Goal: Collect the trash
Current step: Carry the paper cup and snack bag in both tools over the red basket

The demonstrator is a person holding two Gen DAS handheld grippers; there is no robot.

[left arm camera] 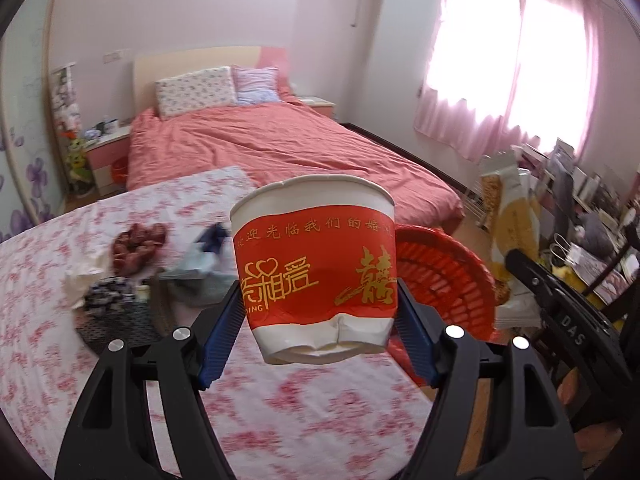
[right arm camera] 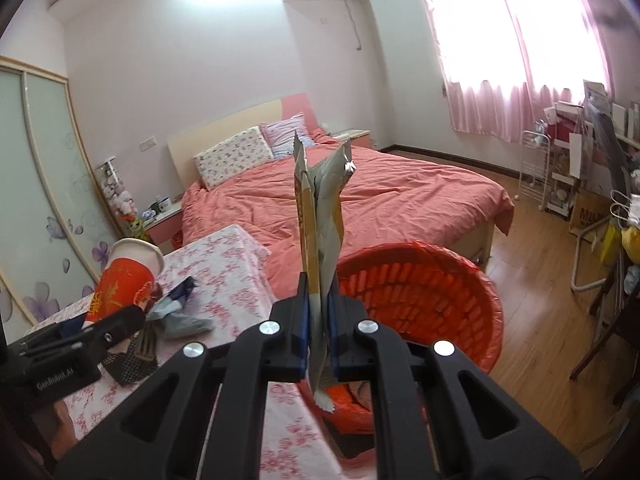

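Note:
My left gripper (left arm camera: 320, 300) is shut on a red and white paper cup (left arm camera: 316, 264) with a crushed base, held upright above the floral table (left arm camera: 280, 420). The cup also shows in the right wrist view (right arm camera: 128, 276). My right gripper (right arm camera: 319, 312) is shut on a flat snack wrapper (right arm camera: 320, 216), silver and yellow, held on edge above the rim of the red trash basket (right arm camera: 424, 292). The basket stands at the table's right edge and also shows in the left wrist view (left arm camera: 444, 280). The wrapper shows there too (left arm camera: 512, 232).
On the table lie a crumpled tissue (left arm camera: 86, 276), a dish of red fruit (left arm camera: 138, 246), a dark mesh mat (left arm camera: 116, 320) and a blue-grey plastic bag (left arm camera: 204, 264). A pink bed (left arm camera: 280, 148) is behind. Cluttered shelves (right arm camera: 576, 172) stand right.

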